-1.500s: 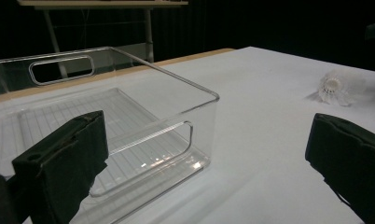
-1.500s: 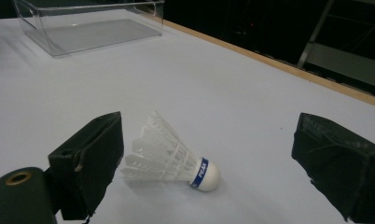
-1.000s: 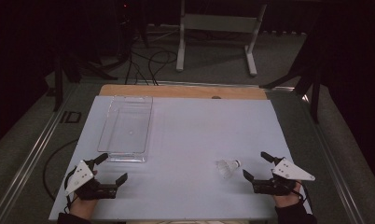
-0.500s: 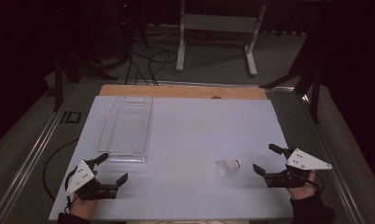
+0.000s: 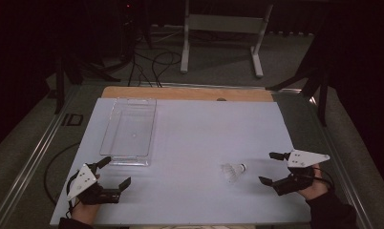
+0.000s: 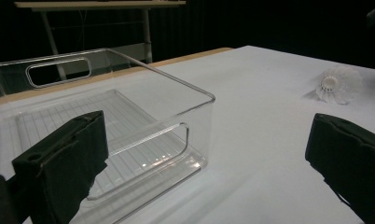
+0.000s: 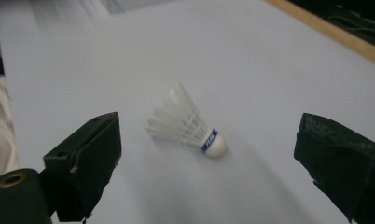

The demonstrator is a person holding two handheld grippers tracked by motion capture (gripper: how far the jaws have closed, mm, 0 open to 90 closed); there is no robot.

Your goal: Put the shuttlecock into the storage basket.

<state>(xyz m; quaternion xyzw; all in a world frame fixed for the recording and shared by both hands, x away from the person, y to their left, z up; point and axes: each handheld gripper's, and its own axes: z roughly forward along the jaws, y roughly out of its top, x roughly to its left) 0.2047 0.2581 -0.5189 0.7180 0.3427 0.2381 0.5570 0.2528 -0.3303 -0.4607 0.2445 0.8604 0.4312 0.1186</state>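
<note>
A white feather shuttlecock lies on its side on the white table, cork toward the right; it also shows as the shuttlecock with a blue band and, far off, the shuttlecock. My right gripper stands open just right of it, jaws wide, cork pointing at them, not touching. A clear plastic bin sits empty at the left; its near corner is the bin. My left gripper rests open near the table's front left, just below the bin, holding nothing.
A wooden strip runs along the table's far edge. Behind it stand a metal frame stand and floor cables. A cable trails off the table's left side.
My right gripper has drawn back to the right and slightly up the table, away from the shuttlecock. The left gripper, the shuttlecock and the bin have stayed put.
</note>
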